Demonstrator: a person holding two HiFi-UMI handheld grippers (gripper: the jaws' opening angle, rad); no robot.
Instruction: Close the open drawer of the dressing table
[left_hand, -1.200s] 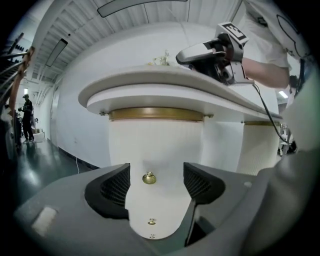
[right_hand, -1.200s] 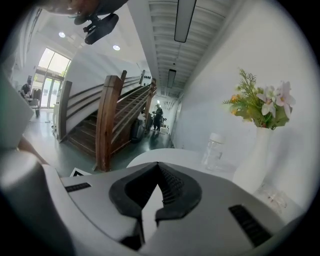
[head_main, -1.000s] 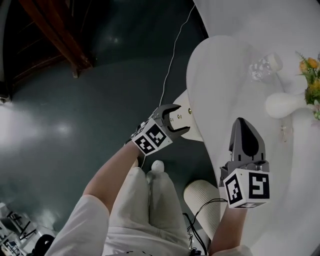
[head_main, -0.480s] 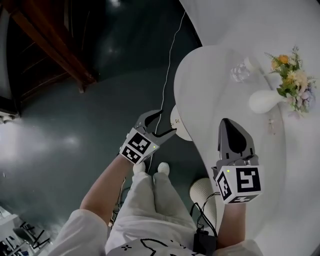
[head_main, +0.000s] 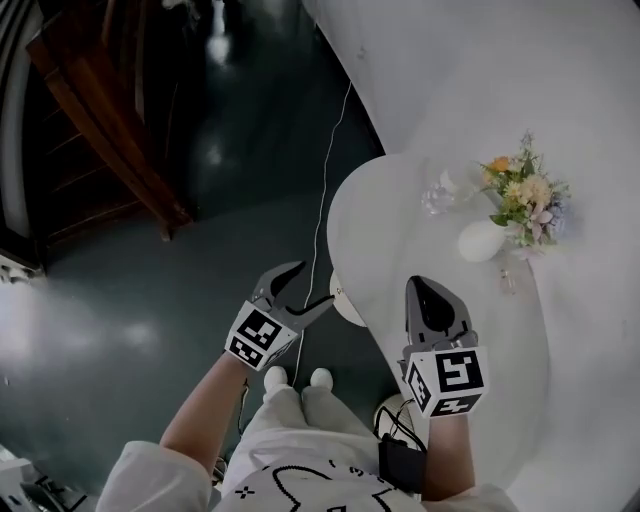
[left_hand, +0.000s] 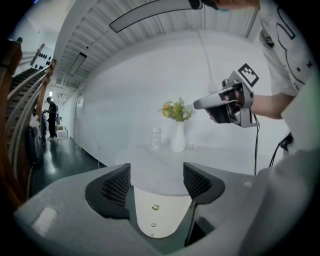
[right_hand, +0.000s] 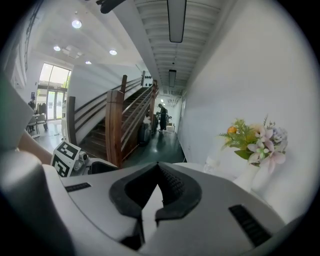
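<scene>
While the empty left gripper (head_main: 318, 282), jaws wide apart, faces the drawer (head_main: 345, 303) at frame centre, its rigid front likely slides lightly under a flat push; right gripper (head_main: 428, 290) closed, empty.

Room condition: white-walled hall, dark glossy floor.
We record a dark teal floor (head_main: 120, 300) carrying bright reflections, a plain white wall (head_main: 480, 70), and a dark wooden staircase (right_hand: 117, 125) with railings facing that wall. Long ceiling strip lights (right_hand: 176, 20) and round recessed spots (right_hand: 76, 23) are lit (daylight also enters through a tall window (right_hand: 52, 85)).
</scene>
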